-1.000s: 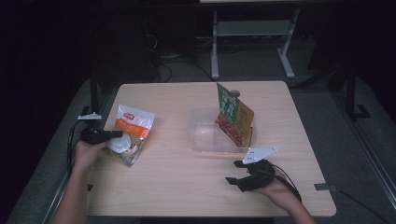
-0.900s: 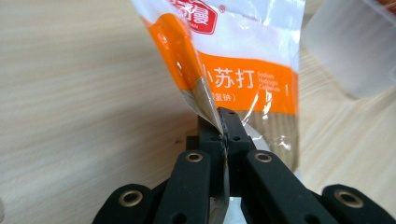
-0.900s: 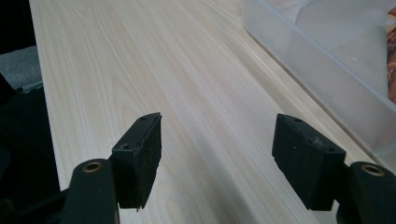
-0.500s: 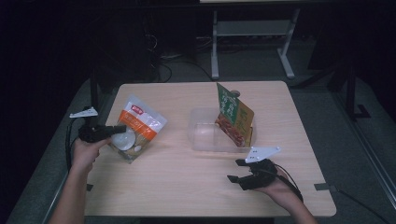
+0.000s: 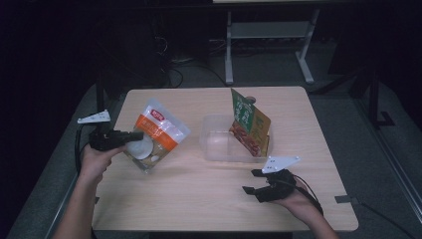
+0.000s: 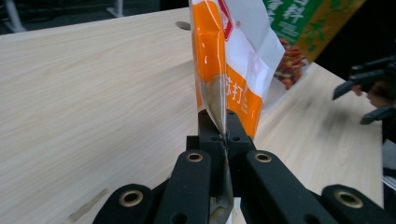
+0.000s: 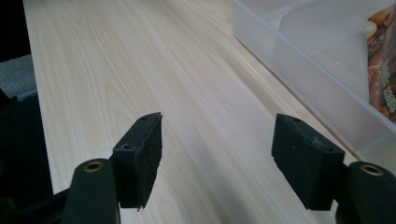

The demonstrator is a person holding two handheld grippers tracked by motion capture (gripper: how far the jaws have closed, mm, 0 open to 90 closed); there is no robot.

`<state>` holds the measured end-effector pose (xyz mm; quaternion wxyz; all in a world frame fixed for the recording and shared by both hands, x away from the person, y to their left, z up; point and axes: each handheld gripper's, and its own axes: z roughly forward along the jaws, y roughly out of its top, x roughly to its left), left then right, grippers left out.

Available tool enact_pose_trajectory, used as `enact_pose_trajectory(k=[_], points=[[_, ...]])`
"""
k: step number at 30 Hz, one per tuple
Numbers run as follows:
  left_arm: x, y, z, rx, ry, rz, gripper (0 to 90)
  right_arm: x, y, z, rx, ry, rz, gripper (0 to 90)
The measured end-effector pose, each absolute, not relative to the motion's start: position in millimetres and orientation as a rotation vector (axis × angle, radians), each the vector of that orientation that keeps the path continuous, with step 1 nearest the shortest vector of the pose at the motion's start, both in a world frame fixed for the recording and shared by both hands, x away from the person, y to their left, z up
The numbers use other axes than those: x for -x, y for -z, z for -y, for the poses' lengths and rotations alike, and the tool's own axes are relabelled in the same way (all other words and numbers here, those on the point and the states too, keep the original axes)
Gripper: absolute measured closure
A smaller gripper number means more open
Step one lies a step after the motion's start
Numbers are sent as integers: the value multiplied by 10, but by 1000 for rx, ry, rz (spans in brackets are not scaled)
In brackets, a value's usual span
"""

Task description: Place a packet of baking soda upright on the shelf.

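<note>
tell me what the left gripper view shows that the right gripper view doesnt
Left gripper view alone: the left gripper shut on the edge of the orange and white snack bag, the green packet's top, and the other gripper far off at the right edge. Right gripper view alone: the right gripper with fingers apart and nothing between them, and the clear plastic bin close up. Both: the wooden table and the green packet's printed lower part.

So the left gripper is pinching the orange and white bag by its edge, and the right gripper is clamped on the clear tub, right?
Not quite: the right gripper is open and holds nothing, with the clear tub off to one side, as the right gripper view shows. The left gripper does pinch the orange and white bag.
</note>
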<state>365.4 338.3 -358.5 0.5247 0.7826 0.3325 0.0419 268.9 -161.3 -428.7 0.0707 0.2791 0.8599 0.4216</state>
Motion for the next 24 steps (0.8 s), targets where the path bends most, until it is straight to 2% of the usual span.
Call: enact_pose_trajectory(k=[10, 24], points=[[-3522, 3422, -2967, -1887, -39, -666, 899, -2678, 4254, 1615, -851, -1305, -2582, 347], [-3383, 3476, -2376, -1899, 53, -563, 899, -2673, 4230, 1542, -816, -1373, -2575, 358]])
